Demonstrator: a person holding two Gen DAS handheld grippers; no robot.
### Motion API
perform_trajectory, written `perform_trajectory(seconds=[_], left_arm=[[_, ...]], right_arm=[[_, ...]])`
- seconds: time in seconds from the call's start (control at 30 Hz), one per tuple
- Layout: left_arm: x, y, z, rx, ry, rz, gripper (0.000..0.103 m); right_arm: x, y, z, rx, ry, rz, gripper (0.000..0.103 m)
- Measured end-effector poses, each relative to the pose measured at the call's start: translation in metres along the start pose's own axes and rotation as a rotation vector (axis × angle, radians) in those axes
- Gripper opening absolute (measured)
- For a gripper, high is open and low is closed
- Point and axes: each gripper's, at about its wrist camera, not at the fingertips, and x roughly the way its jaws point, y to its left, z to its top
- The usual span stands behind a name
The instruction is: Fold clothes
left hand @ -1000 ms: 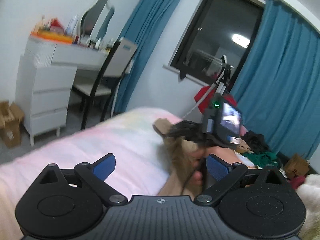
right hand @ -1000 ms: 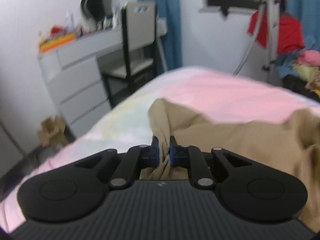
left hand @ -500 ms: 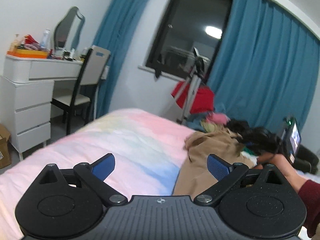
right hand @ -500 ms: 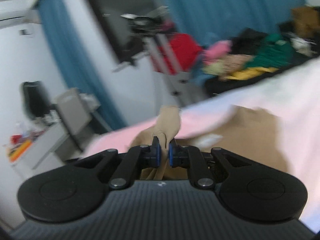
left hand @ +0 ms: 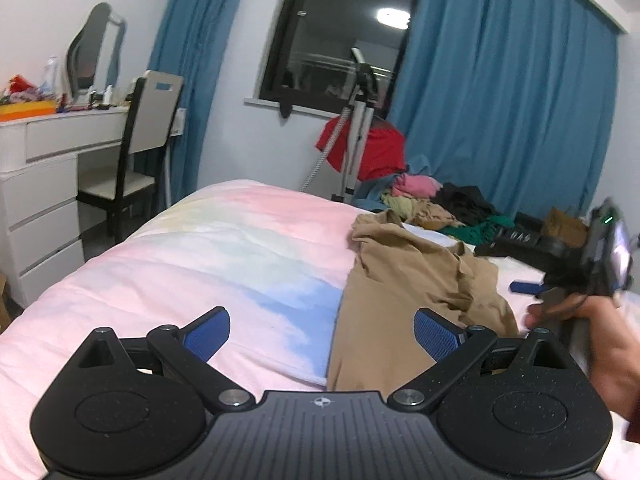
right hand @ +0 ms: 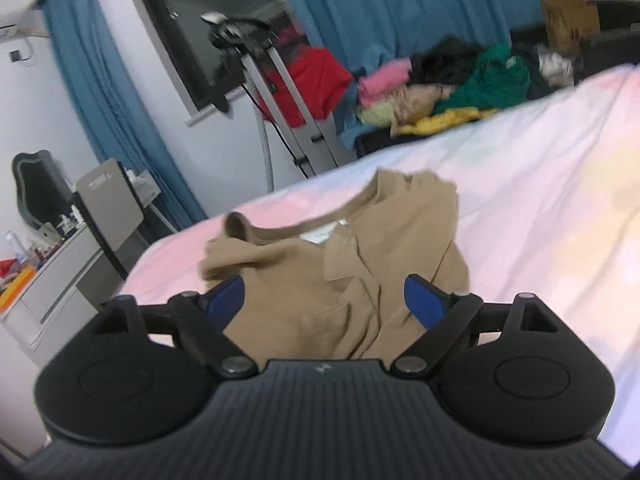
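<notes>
1. The tan garment (right hand: 340, 272) lies crumpled on the bed (left hand: 224, 256), its collar toward the bed's far edge and its body running back toward the cameras
2. In the left wrist view the garment sits on the right part of the bed, over the pink and blue bedcover, with a white label showing near the collar
3. The right tool (right hand: 324, 300) has its jaws opening, now standing wide; the garment lies between and beyond the blue pads (right hand: 422, 304), which do not press on it
4. The left tool (left hand: 322, 332) is spread wide with nothing between its pads; the bedcover and the garment's near edge lie beyond them
5. In the left wrist view the right hand (left hand: 600, 340) shows at the right edge, gripping the handle of its tool just beside the garment's right side; this part is blurred
6. Beyond the bed a heap of clothes (right hand: 448, 92) in pink, green, yellow and black lies before blue curtains (left hand: 504, 100)
7. A red garment (left hand: 372, 152) hangs on a metal stand (left hand: 356, 132) below a dark window (left hand: 344, 36)
8. At the left stand a white dresser (left hand: 44, 184) with a mirror (left hand: 94, 56) and a chair (left hand: 136, 160) drawn up to it
</notes>
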Motion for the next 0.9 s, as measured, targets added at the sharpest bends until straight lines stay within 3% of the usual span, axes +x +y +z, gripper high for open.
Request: perform_trajectory(seconds=[0.27,0.33,0.43,0.5,0.73,0.9], left_arm=[[-0.017,-0.02,-0.005,0.066,0.009,-0.008,0.1],[-0.025,-0.024,-0.003,0.094,0.022,-0.004,0.1],[-0.043,-0.027,-0.001,0.109,0.012,-0.006,0.101],[-0.053,-0.028,-0.002,0.125,0.008,0.0,0.102],[-0.048,-0.032,-0.015,0.229,0.101,0.061,0.102],[-0.04,-0.005,-0.017,0.145,0.173,0.121,0.102]], right_arm=[[-0.151,0.041,-0.023,-0.197,-0.109,-0.014,0.088],[-0.187,0.047,-0.032,-0.237,-0.137,-0.051,0.088],[-0.229,0.047,-0.05,-0.246,-0.136,-0.084,0.088],[-0.252,0.041,-0.063,-0.234,-0.139,-0.05,0.088],[-0.267,0.008,-0.098,-0.164,-0.114,-0.08,0.088],[-0.245,-0.009,-0.11,-0.115,-0.064,-0.141,0.088]])
